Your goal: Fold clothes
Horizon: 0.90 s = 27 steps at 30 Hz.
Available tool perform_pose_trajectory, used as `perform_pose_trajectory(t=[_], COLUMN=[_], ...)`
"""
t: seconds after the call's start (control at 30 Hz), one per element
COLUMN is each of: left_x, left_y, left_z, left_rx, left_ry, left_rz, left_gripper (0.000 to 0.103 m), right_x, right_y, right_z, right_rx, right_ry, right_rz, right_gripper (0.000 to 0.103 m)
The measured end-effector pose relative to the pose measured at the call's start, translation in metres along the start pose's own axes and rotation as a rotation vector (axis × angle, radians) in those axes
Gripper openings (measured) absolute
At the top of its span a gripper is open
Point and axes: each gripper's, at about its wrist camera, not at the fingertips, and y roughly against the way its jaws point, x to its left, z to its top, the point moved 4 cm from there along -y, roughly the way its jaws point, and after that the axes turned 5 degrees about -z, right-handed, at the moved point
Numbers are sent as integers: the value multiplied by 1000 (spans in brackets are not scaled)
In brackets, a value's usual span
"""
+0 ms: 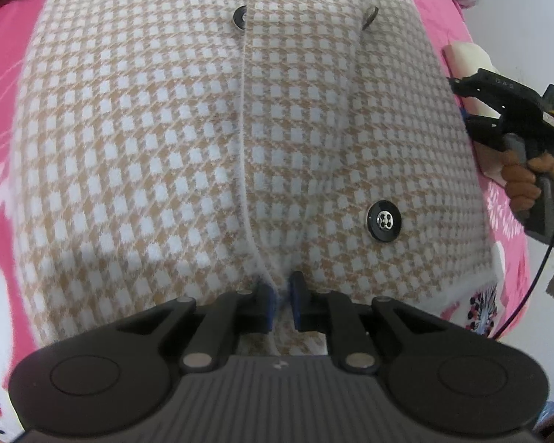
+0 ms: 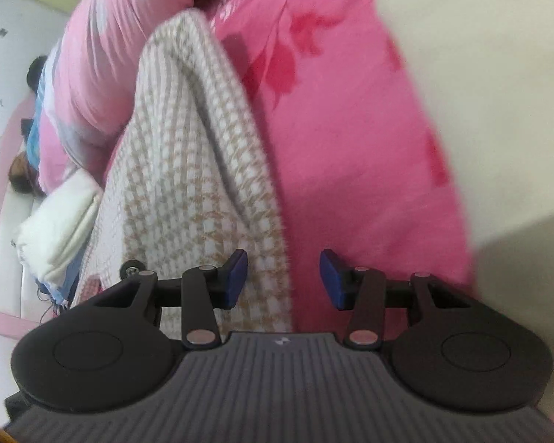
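Both wrist cams are looking steeply down, close over the checked garment [image 1: 210,140] (shared), on the pink bedsheet [image 2: 351,147].

Matte black left gripper [image 1: 281,297] with blue-padded jaws, silver pivot screws; ribbed grey body. Right gripper [image 2: 283,276] alike; a thin black cable [image 1: 532,288] trails it.

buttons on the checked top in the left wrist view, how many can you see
3. One button sits low, right of the centre seam. Two lie further up: one on the seam, one to its right. Others may be hidden under folds or behind the gripper.
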Motion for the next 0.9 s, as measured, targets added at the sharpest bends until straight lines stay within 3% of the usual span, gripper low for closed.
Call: perform_pose_trajectory(t=[0.13, 0.23, 0.3, 0.5, 0.57, 0.63, 0.67, 0.7, 0.8, 0.9], left_x=[2, 3, 5, 12, 15, 15, 15, 14, 18, 20], left_y=[1, 1, 1, 4, 5, 6, 6, 6, 7, 10], left_z=[-3, -3, -3, -5, -5, -6, -7, -7, -9, -13], left_rx=[-4, -8, -11, -19, -23, -25, -27, -31, -45, -53], left_ry=[18, 23, 30, 45, 45, 37, 33, 32, 39, 41], left_rz=[-18, -30, -38, -55, -59, -61, -62, -64, -76, -83], left_gripper=[12, 12, 12, 12, 12, 12, 12, 12, 12, 12], right_x=[5, -12, -18, 3, 8, 13, 15, 18, 22, 35], right_y=[-3, 2, -6, -23, -23, -26, -22, -17, 0, 16], right_z=[-6, 4, 8, -10, -13, -7, 0, 8, 32, 53], right_rx=[11, -54, -44, 120, 139, 159, 146, 131, 79, 25], right_ry=[7, -146, -191, -106, -77, -37, -27, -18, -18, 80], right_rz=[13, 16, 25, 68, 57, 17, -7, -32, -66, -136], right_gripper=[40, 39, 39, 36, 35, 17, 14, 4, 2, 2])
